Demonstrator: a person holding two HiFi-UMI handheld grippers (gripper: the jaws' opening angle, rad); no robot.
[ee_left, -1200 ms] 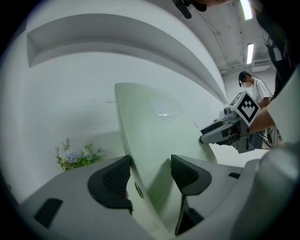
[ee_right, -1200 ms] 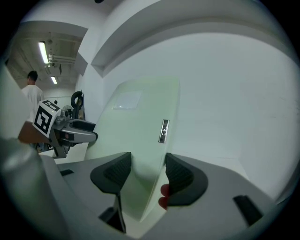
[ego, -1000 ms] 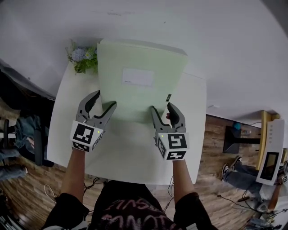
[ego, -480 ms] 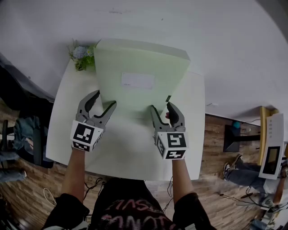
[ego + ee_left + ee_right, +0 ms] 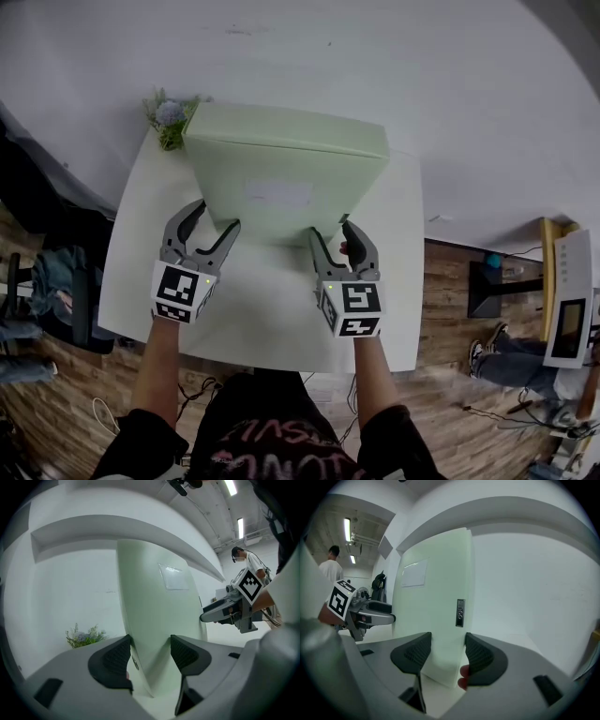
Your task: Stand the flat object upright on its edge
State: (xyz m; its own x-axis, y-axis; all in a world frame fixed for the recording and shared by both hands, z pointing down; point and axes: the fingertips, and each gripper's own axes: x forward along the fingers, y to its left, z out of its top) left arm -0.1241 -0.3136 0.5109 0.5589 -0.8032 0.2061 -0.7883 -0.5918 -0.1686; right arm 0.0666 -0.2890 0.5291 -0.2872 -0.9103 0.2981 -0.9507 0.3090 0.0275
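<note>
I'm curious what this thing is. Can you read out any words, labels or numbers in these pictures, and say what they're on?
White label on the pale green box: too blurred to read.
Small dark tag on the box's side edge: marks too small to read.
Cubes on the left gripper and right gripper: black-and-white square patterns, no words.
Nothing can be quoted.

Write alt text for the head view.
A flat pale green box stands nearly upright on a white table, its lower corners gripped by the left gripper and right gripper. A small flower bunch sits at the table's far left corner.
</note>
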